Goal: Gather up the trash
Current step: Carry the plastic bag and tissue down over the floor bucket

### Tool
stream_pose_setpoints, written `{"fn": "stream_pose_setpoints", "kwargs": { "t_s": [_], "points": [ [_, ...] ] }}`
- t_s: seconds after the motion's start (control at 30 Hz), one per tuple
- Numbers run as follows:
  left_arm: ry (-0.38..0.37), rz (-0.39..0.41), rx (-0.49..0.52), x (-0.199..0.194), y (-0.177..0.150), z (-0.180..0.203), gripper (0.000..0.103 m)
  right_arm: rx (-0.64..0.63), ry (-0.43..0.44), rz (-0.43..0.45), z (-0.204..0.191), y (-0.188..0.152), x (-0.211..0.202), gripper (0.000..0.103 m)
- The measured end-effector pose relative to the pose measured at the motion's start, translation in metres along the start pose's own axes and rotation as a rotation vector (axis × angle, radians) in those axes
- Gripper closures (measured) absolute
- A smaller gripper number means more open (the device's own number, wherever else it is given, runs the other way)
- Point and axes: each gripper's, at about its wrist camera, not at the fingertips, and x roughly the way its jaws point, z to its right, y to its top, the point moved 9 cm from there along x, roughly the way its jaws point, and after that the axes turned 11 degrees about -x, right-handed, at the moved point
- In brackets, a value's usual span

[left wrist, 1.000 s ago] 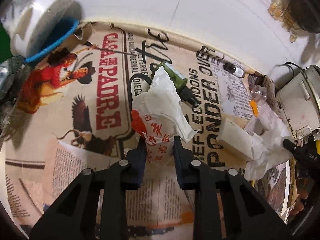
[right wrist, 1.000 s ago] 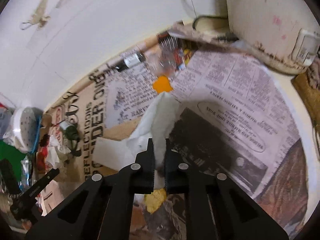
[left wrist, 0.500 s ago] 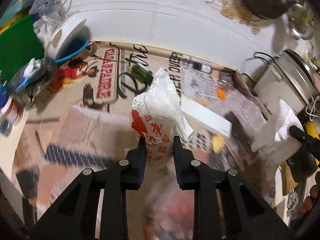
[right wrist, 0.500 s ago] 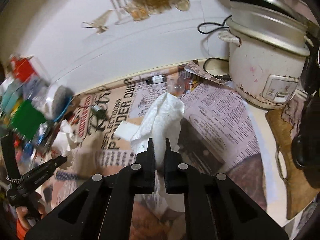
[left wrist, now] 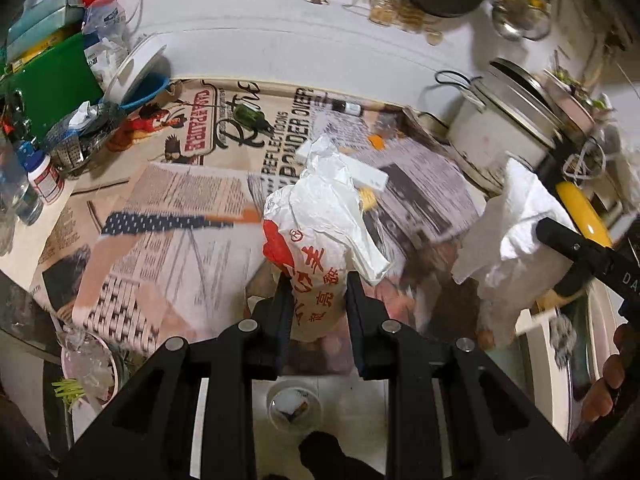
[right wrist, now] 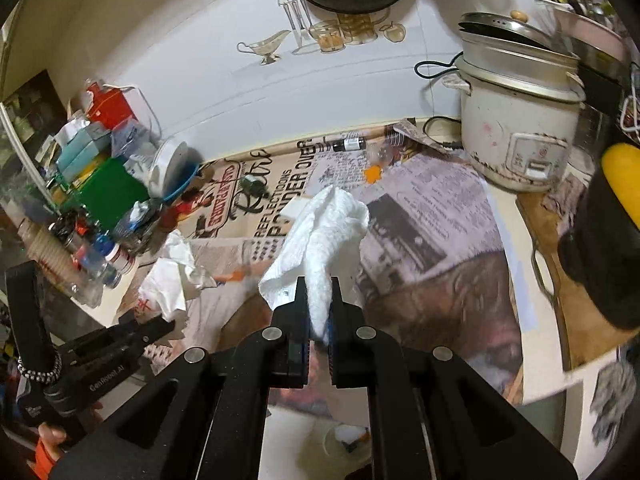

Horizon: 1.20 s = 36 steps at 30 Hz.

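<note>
— So, what does the trash look like?

— A crumpled white plastic bag (left wrist: 320, 220) with red print, pinched in the left tool (left wrist: 316, 292). And a wad of white paper towel (right wrist: 324, 236), creased and quilted, clamped tight in the right tool (right wrist: 319, 300).

— Where are they?

— Both held up off the worktop (right wrist: 432, 216), over its newspaper cover. A white rice cooker (right wrist: 516, 128) stands behind, to the right.
</note>
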Motion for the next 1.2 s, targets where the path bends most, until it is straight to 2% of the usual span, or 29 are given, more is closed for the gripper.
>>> {"fn": "stream_pose_setpoints", "kwargs": {
  "t_s": [0.2,0.5,0.67,0.97,1.2],
  "points": [
    [-0.049,-0.029,0.043,-0.028,-0.043,-0.024,0.079,0.035,-0.049,0.003,-0.032,-0.040,-0.020,0.097],
    [-0.019,-0.047,0.077,-0.074,-0.108,-0.088,0.079,0.095,-0.046,-0.019,-0.094,-0.107,-0.036,0.097],
    [0.001,-0.102,0.062,-0.082,-0.138,-0.113,0.079,0.076,-0.046,-0.070,-0.119,-0.133,-0.039,0.097],
    [0.043,-0.207,0.042,-0.046,-0.197,-0.132,0.079,0.079,-0.036,-0.183,-0.112,-0.191,-0.007,0.096],
    [0.089,-0.276,0.039,0.025,-0.251,-0.136,0.078,0.077,-0.028,-0.288,-0.076,-0.250,0.052,0.097]
  ]
}}
